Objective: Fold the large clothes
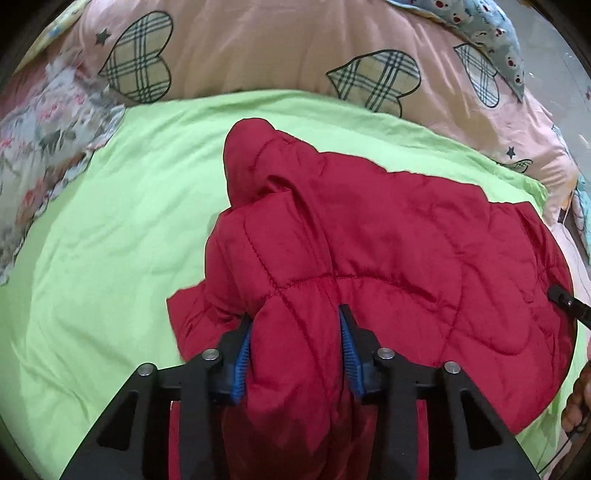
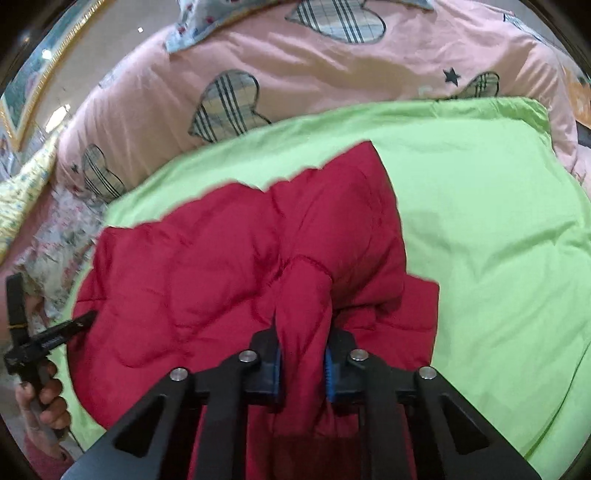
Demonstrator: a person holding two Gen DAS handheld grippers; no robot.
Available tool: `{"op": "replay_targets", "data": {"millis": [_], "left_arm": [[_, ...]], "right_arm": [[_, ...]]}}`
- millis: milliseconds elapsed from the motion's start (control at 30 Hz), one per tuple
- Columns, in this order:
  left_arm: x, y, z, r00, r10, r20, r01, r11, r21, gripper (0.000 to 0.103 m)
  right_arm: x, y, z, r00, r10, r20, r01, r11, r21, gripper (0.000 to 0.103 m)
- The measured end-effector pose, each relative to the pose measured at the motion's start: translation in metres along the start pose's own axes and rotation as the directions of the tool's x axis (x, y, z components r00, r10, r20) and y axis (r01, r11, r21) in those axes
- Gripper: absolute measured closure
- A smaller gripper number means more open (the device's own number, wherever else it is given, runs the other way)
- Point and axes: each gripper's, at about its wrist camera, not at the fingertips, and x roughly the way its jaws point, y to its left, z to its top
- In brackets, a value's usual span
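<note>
A red quilted jacket (image 1: 406,240) lies crumpled on a light green sheet (image 1: 110,221) spread over a bed. My left gripper (image 1: 295,317) is shut on a thick puffy fold at the jacket's near edge, its blue pads pressing in from both sides. In the right wrist view, the same jacket (image 2: 207,258) spreads to the left over the green sheet (image 2: 480,221). My right gripper (image 2: 303,332) is shut on a narrower fold of it. The fabric below each grip is hidden behind the gripper frames.
A pink quilt with plaid hearts (image 1: 258,48) bulges behind the sheet. A floral cloth (image 1: 44,147) lies at the left and a blue patterned cloth (image 1: 491,29) at the far right. A person's hand (image 2: 48,402) holds the left gripper's handle at the jacket's left edge.
</note>
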Motion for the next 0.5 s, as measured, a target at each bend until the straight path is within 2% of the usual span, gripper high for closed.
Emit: {"op": "replay_targets", "data": {"millis": [67, 200, 333, 500], "left_arm": [[0.006, 0.005, -0.004, 1.0, 0.013, -0.015, -0.012, 1.0, 0.013, 0.063], [0.027, 0.006, -0.012, 0.999, 0.038, -0.033, -0.037, 0.999, 0.028, 0.056], [0.019, 0.001, -0.013, 0.995, 0.095, -0.018, -0.095, 0.995, 0.036, 0.047], [-0.01, -0.006, -0.013, 0.993, 0.112, 0.026, -0.112, 0.994, -0.016, 0.038]], "right_arm": [[0.005, 0.001, 0.003, 1.0, -0.014, -0.002, 0.014, 1.0, -0.006, 0.088], [0.041, -0.01, -0.009, 0.997, -0.009, -0.073, 0.011, 1.0, 0.023, 0.086], [0.04, -0.004, -0.011, 0.997, -0.042, -0.062, 0.042, 0.999, 0.007, 0.085], [0.04, -0.005, -0.011, 0.997, -0.04, -0.062, 0.042, 0.999, 0.021, 0.083]]}}
